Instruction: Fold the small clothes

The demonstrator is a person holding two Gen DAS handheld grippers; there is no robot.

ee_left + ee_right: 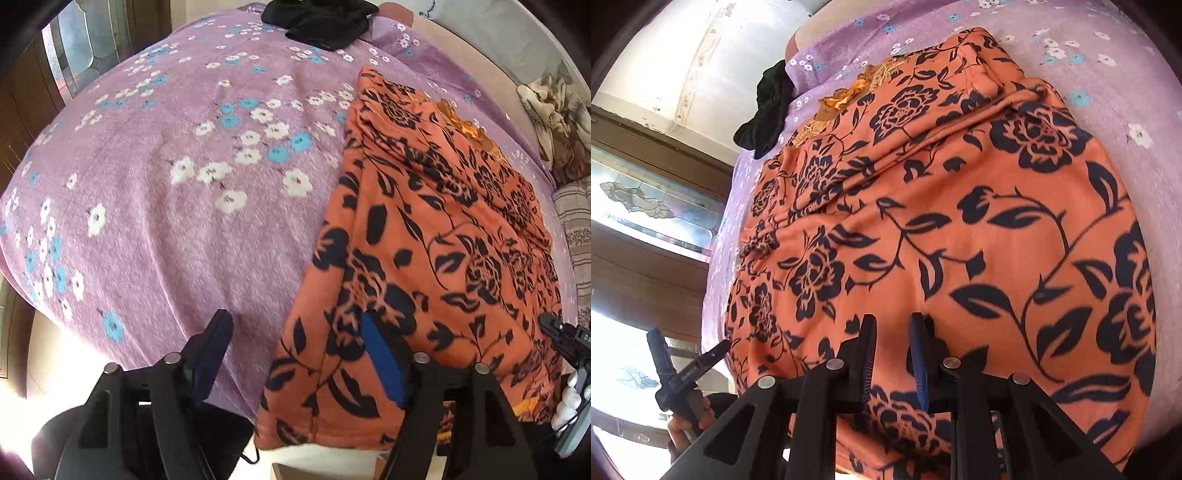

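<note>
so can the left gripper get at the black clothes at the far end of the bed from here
Probably yes: the left gripper is open, and only bare purple bedspread lies between it and the black clothes, though it's a long stretch.

Left gripper [295,354] jaws apart, nothing pinched: one finger over the purple floral bedspread [177,206], the other over the near edge of the orange black-flowered garment [443,236], which lies folded lengthwise on the bed's right side. Black clothes [317,22] at far edge. Right gripper [565,343] at frame's right edge.
</note>
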